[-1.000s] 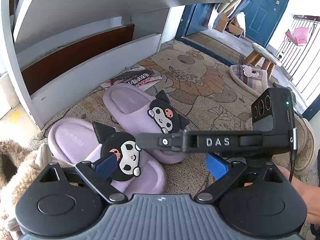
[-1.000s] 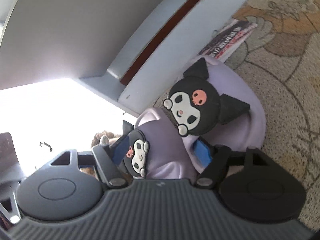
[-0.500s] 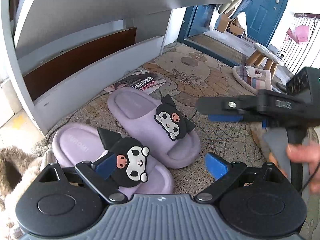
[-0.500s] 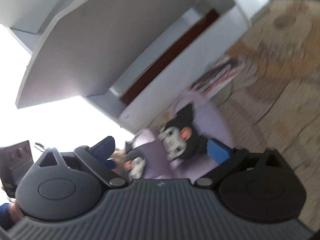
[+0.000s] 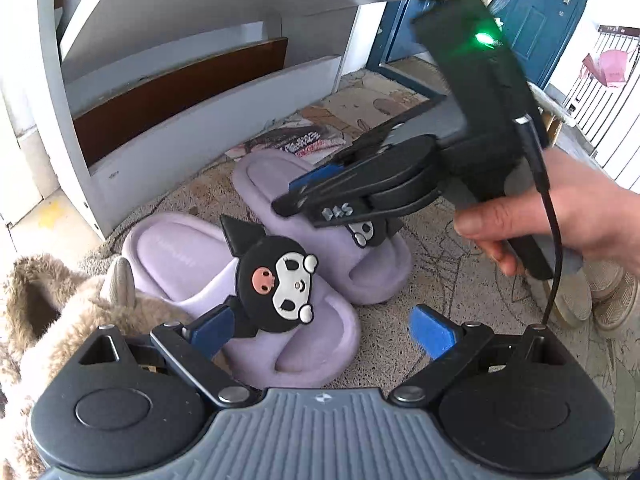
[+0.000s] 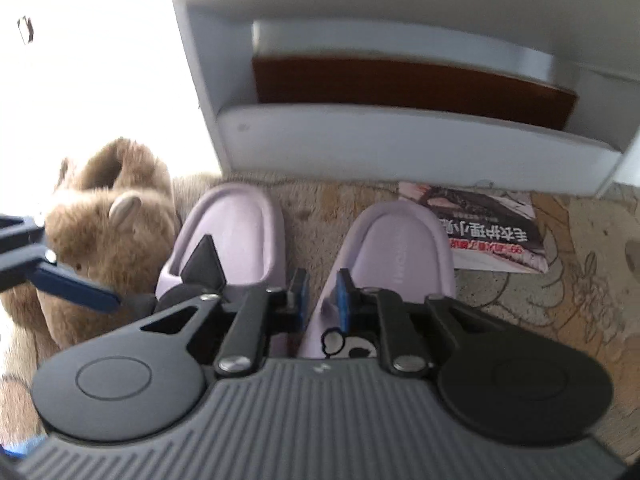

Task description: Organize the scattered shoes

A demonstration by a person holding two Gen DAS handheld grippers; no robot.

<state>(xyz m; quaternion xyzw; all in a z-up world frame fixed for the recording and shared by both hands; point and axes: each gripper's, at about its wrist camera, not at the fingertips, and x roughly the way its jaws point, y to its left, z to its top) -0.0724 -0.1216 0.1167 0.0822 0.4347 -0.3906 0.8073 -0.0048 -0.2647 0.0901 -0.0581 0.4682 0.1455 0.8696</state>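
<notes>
While side by side, purple slippers [image 6: 316, 240], heels toward shelf [image 6: 400, 140]

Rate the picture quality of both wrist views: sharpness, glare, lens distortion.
Left wrist view: mostly sharp, the near purple slipper crisp; only the right gripper crossing the frame is smeared; fisheye bends the shelf unit. Right wrist view: soft throughout, the leaflet print fuzzy; the upper left corner is blown out white beside the furry brown slipper.
</notes>
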